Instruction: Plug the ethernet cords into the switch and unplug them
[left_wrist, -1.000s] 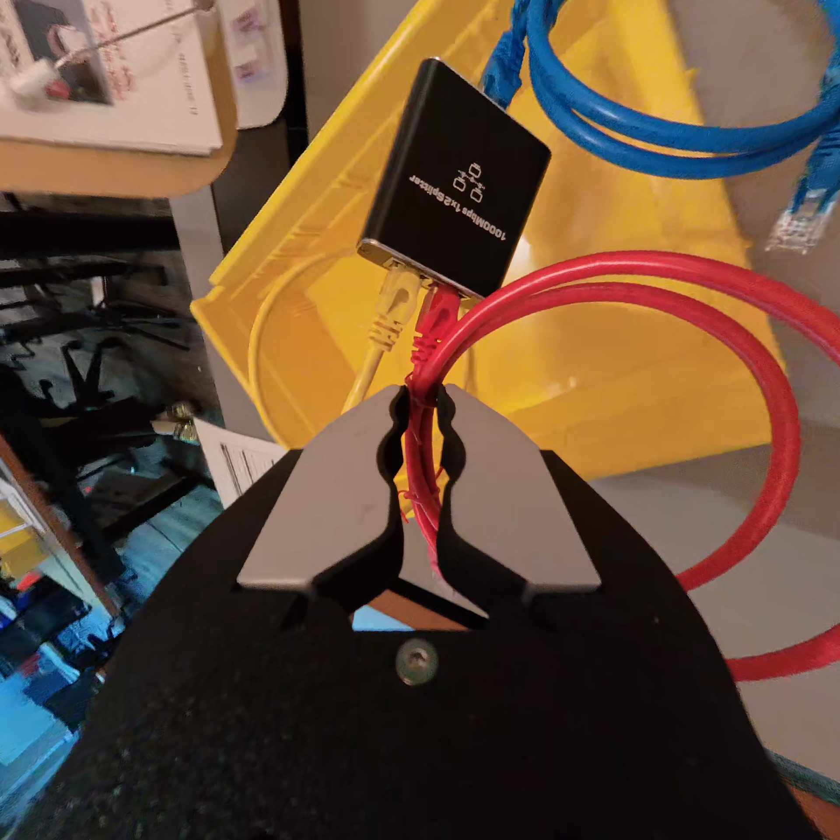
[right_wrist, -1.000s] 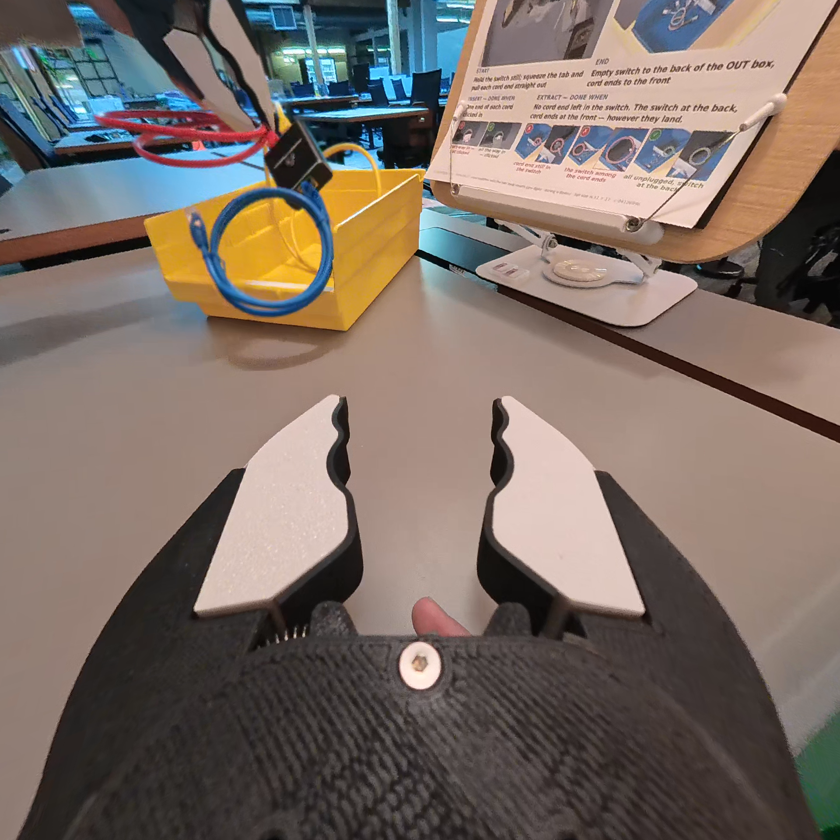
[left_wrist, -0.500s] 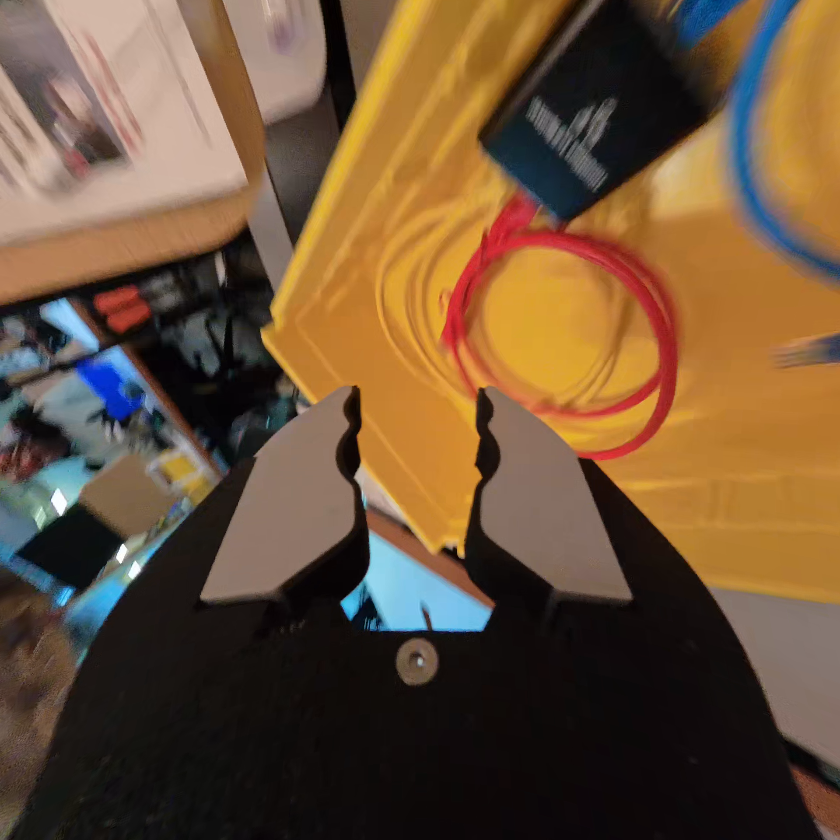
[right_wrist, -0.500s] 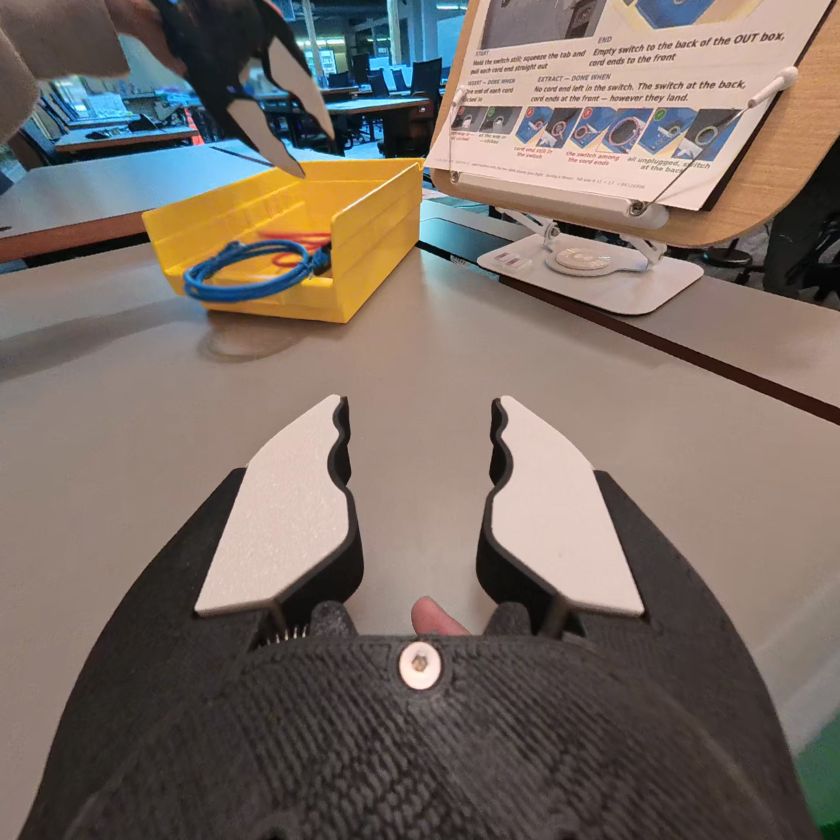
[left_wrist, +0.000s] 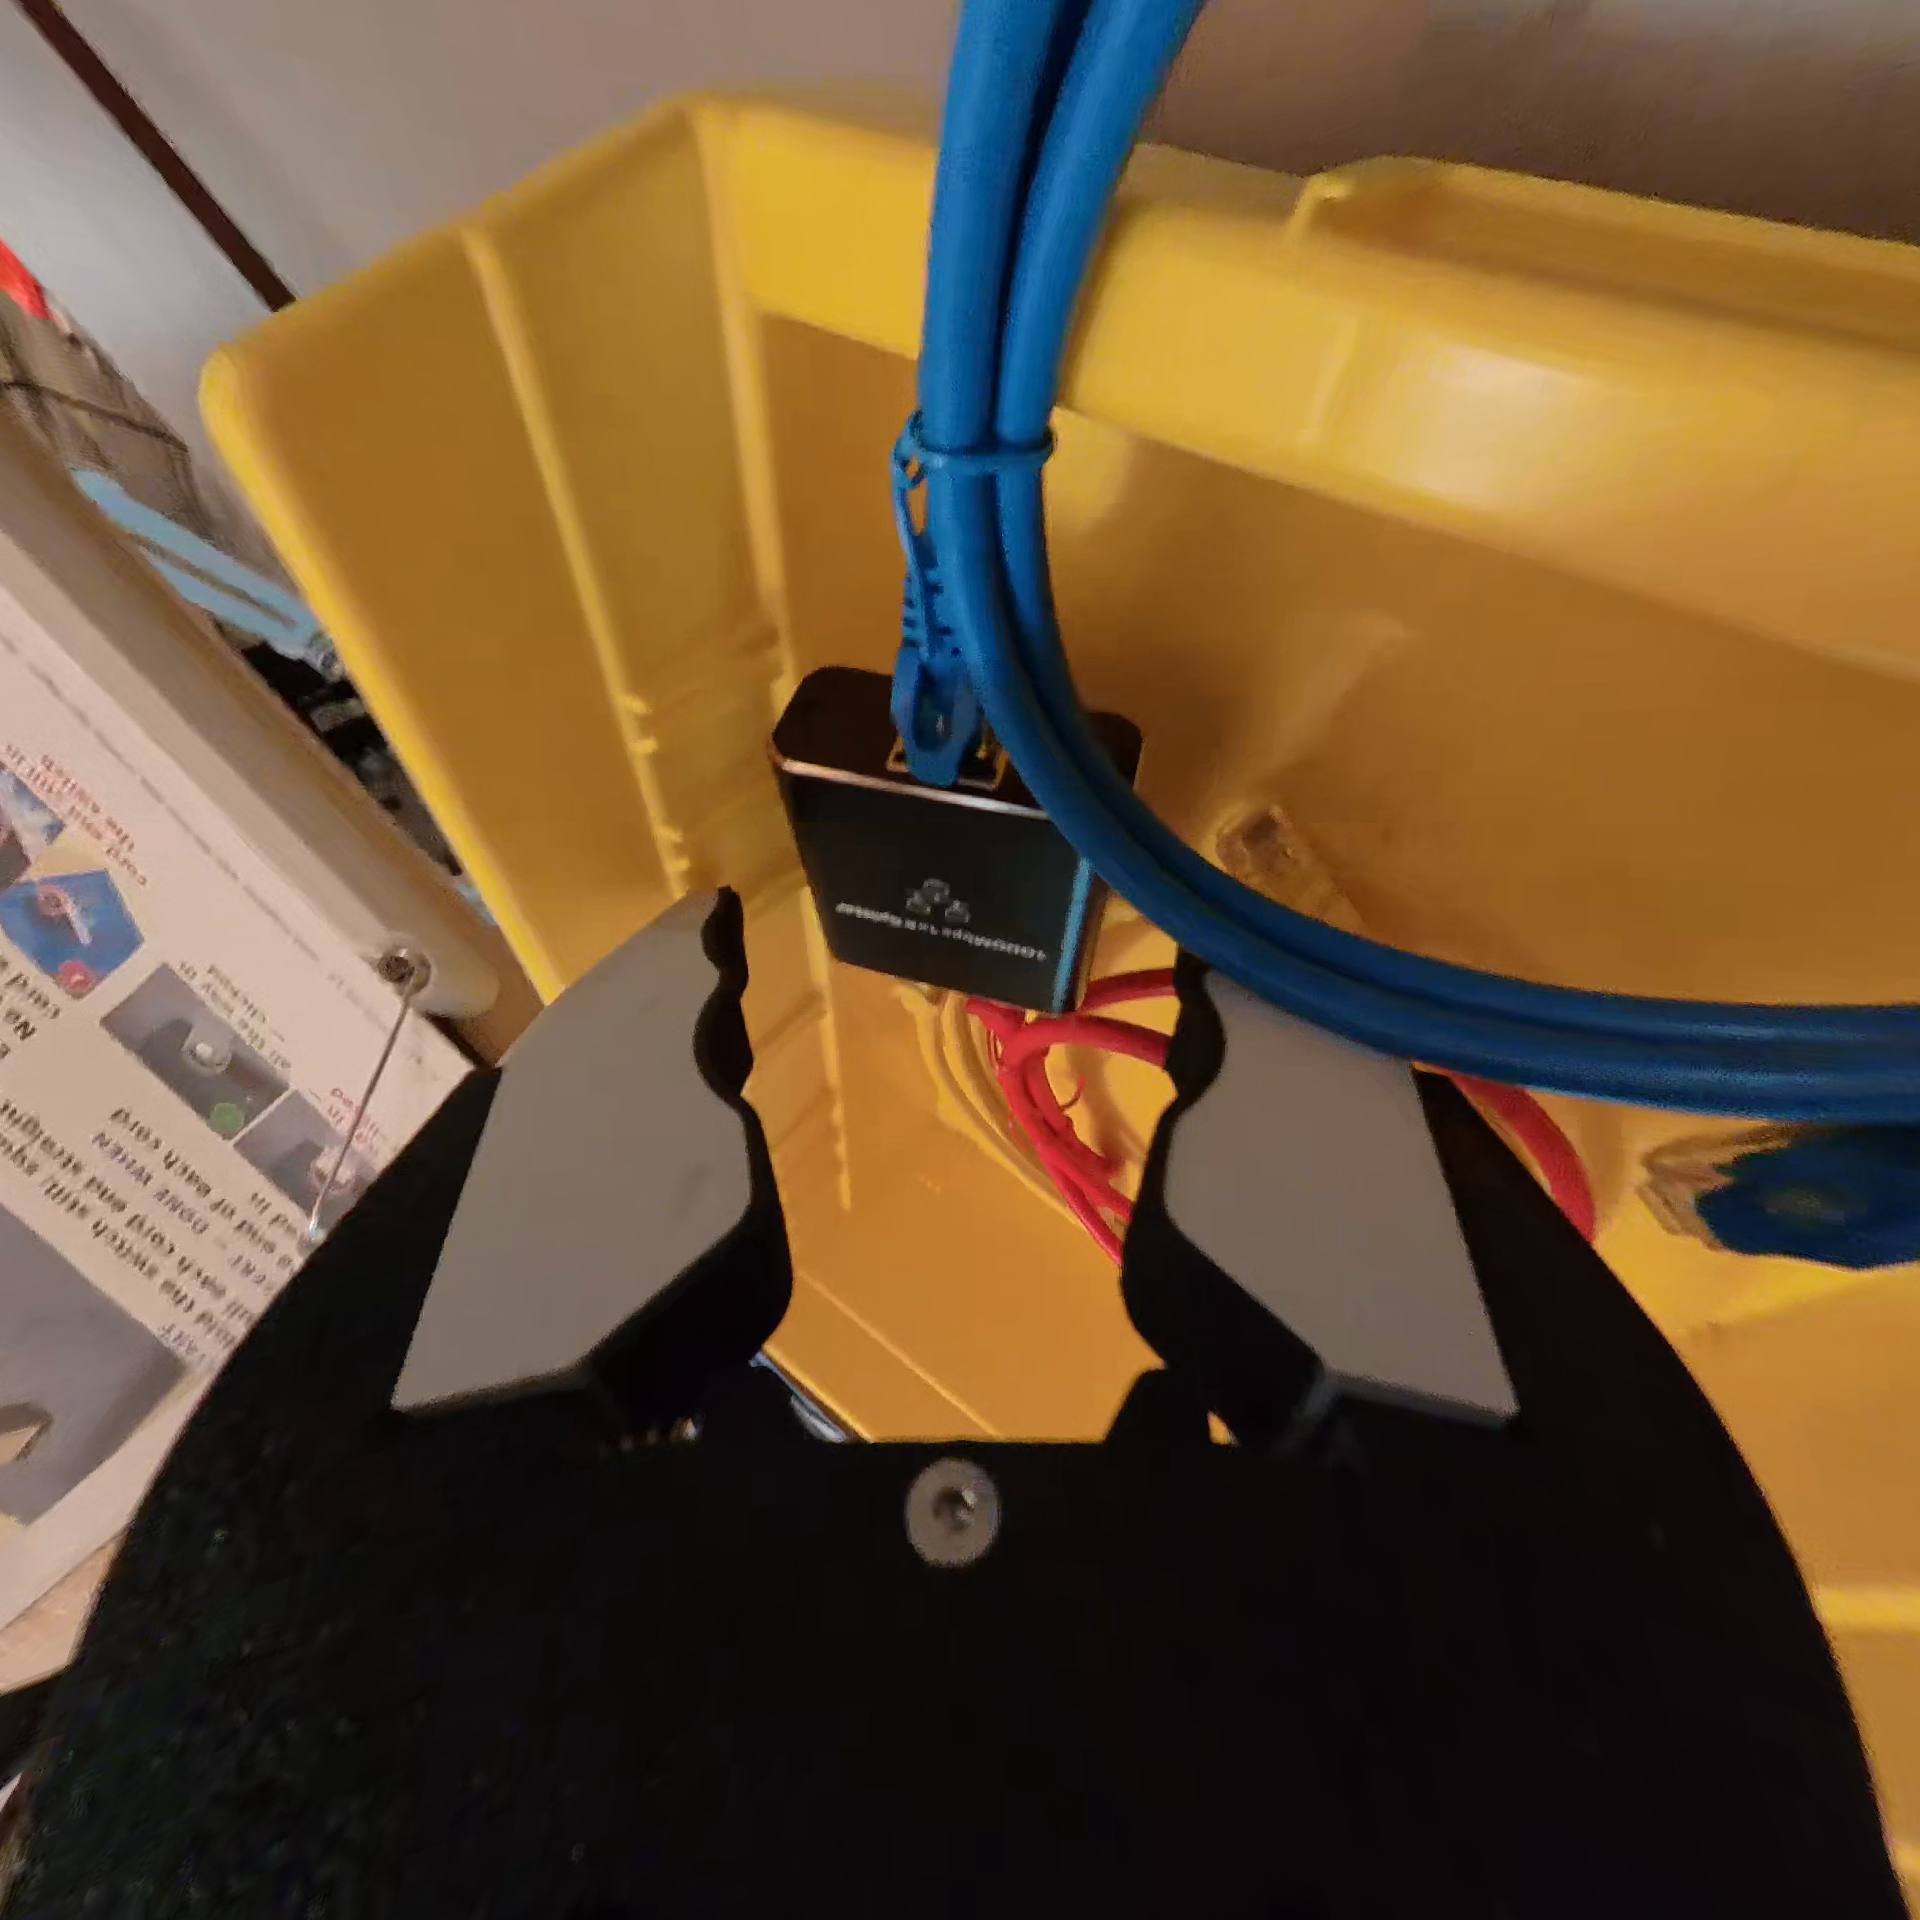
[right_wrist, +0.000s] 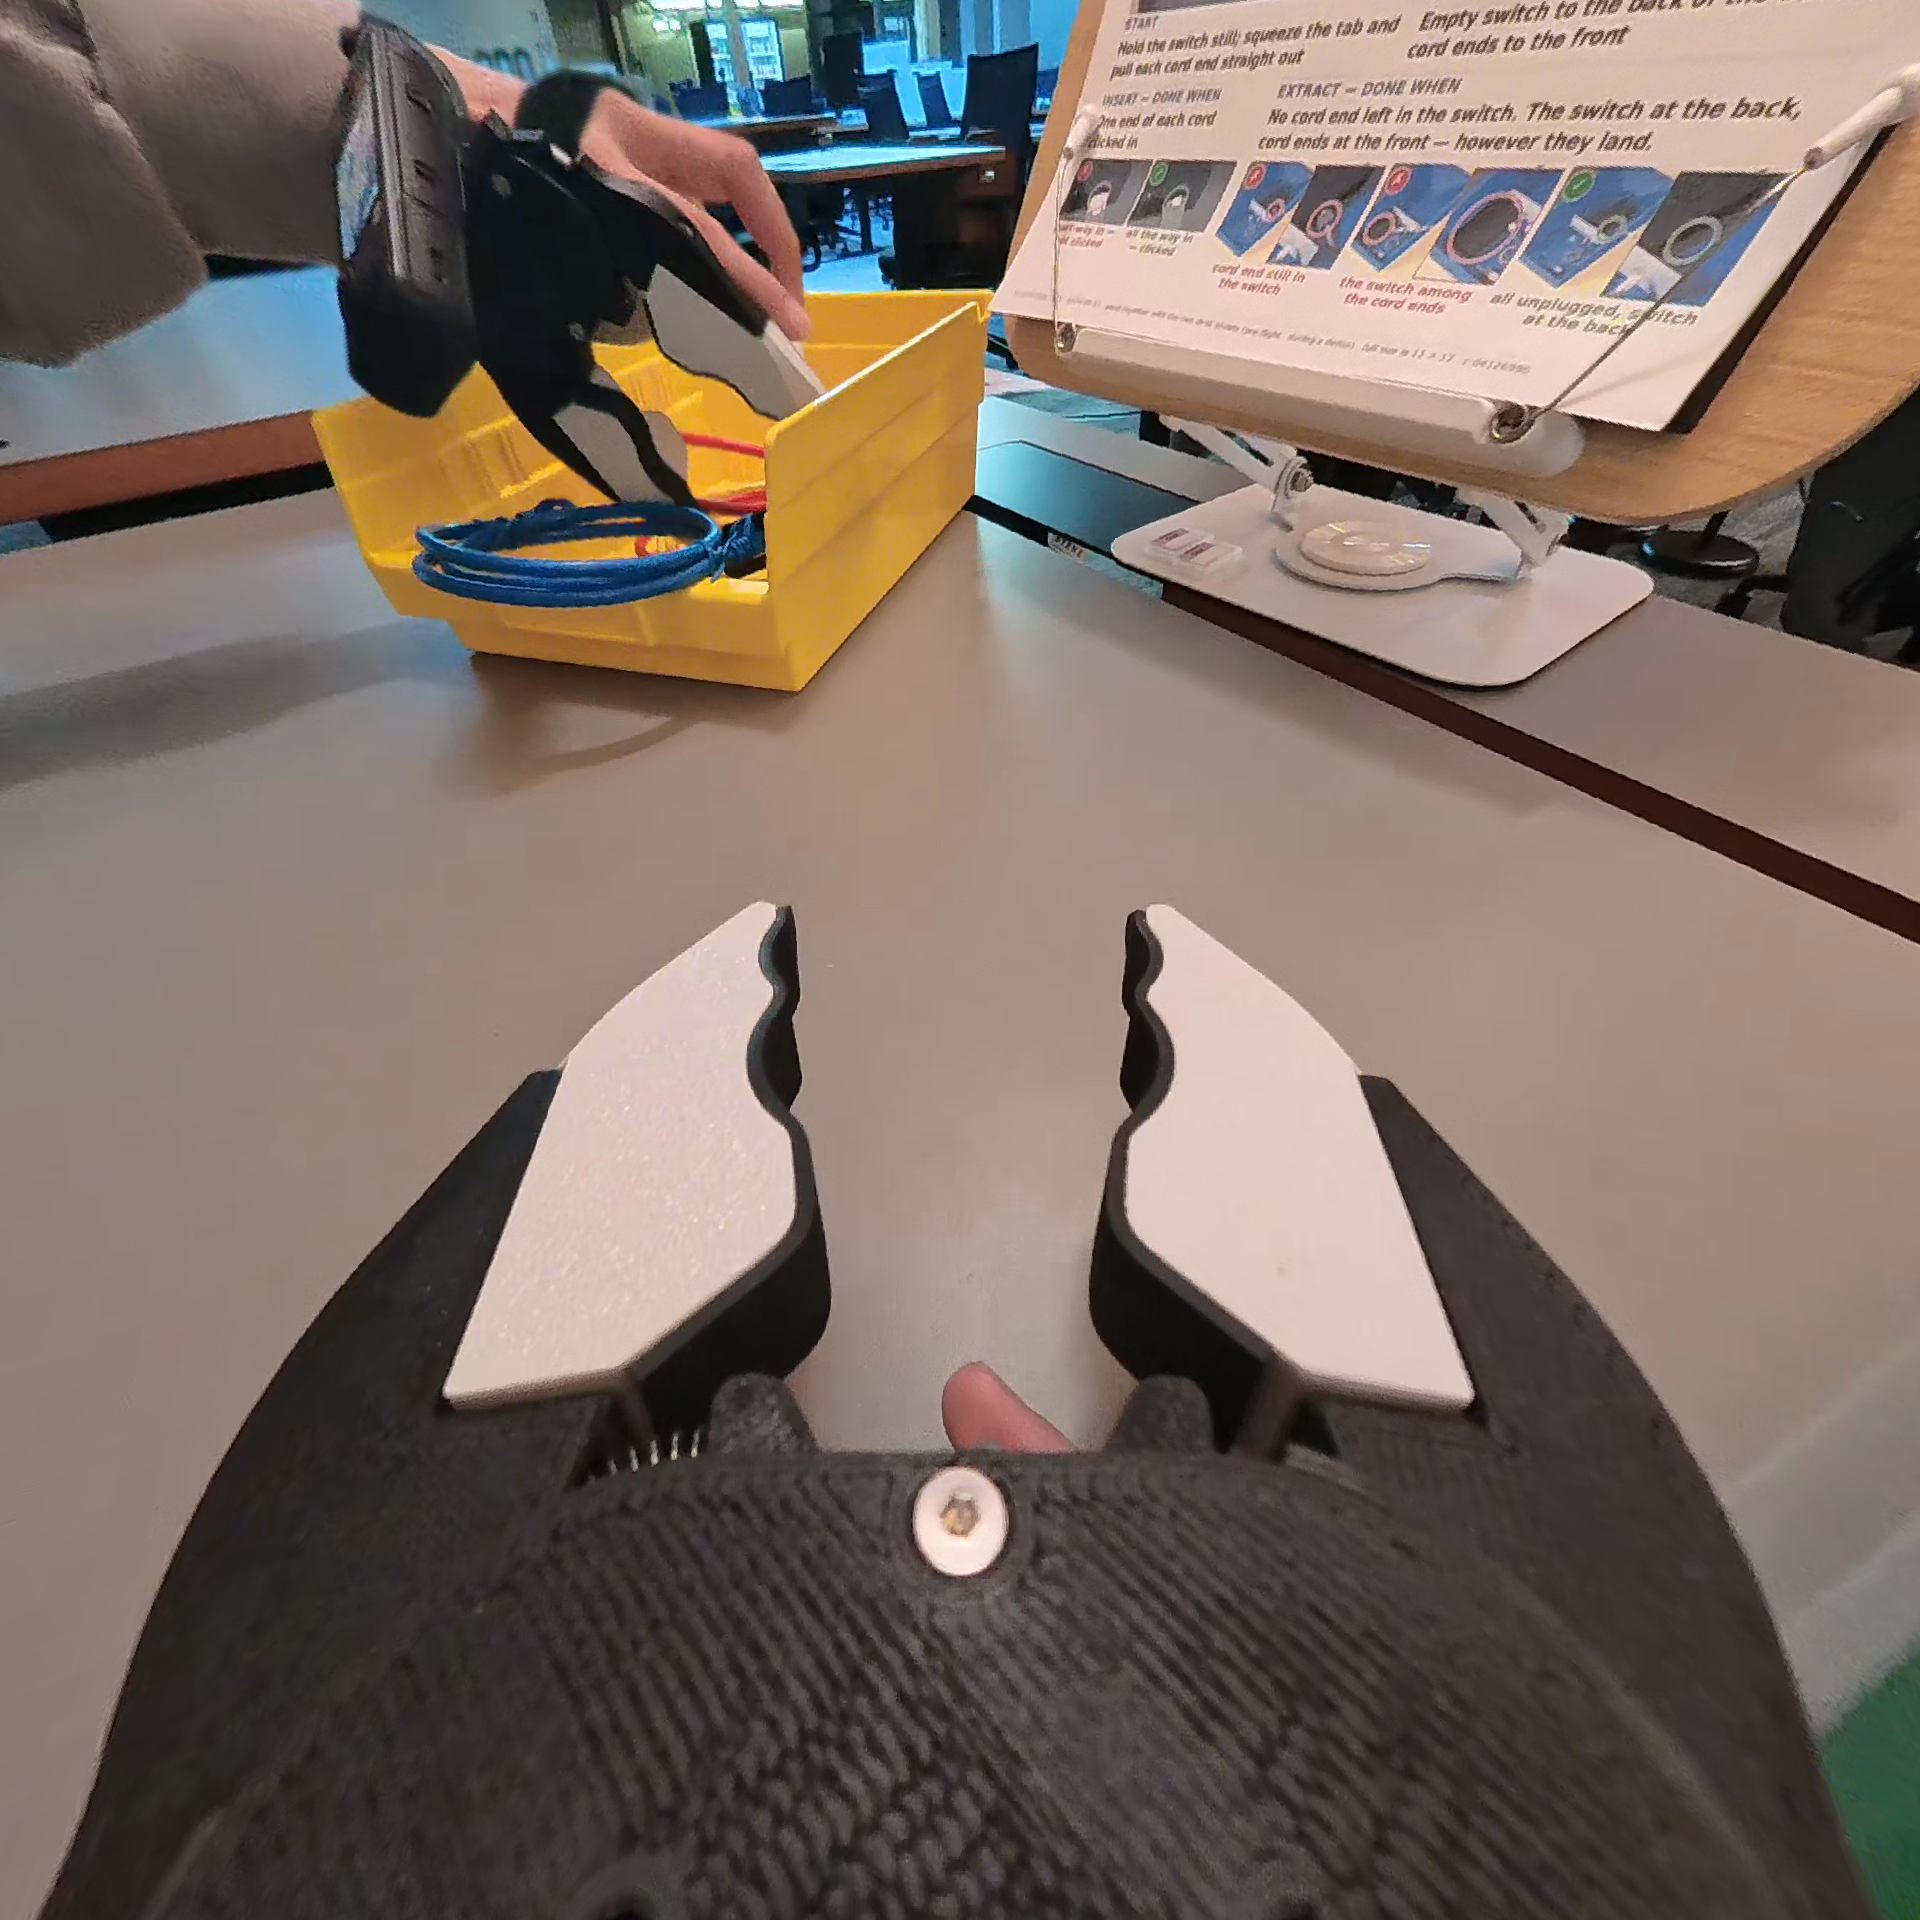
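1. The left gripper (left_wrist: 951, 997) points down into a yellow bin (left_wrist: 1455, 343). Its jaws are wide apart and hold nothing.
2. A small black switch (left_wrist: 951, 883) lies inside the yellow bin, just past the tips of the left jaws. It sits close to one side wall of the bin.
3. A blue cord (left_wrist: 1049, 644) has one plug pushed into the far end of the switch. The rest of the blue cord is a tied loop that runs over the bin's rim and out past the low front of the bin.
4. The other blue plug (left_wrist: 1787, 1195) lies loose inside the bin, off to the side of the right jaw.
5. A red cord (left_wrist: 1049, 1122) is coiled on the bin floor under the near end of the switch. It seems to go into the switch there, but the switch hides the plug.
6. A yellow cord (left_wrist: 961, 1081) lies beside the red one. It is hard to see against the yellow bin. A clear plug (left_wrist: 1273, 842) rests on the bin floor near the blue cord.
7. The right gripper (right_wrist: 961, 935) hovers over the bare grey surface (right_wrist: 935, 790), well apart from the bin. Its jaws are apart and hold nothing.
8. From the right wrist view, a person's hand (right_wrist: 686, 177) holds the left gripper over the bin.
9. A paper sheet with pictures (right_wrist: 1455, 197) is clipped on a wooden board on a white stand (right_wrist: 1455, 613), beside the bin.
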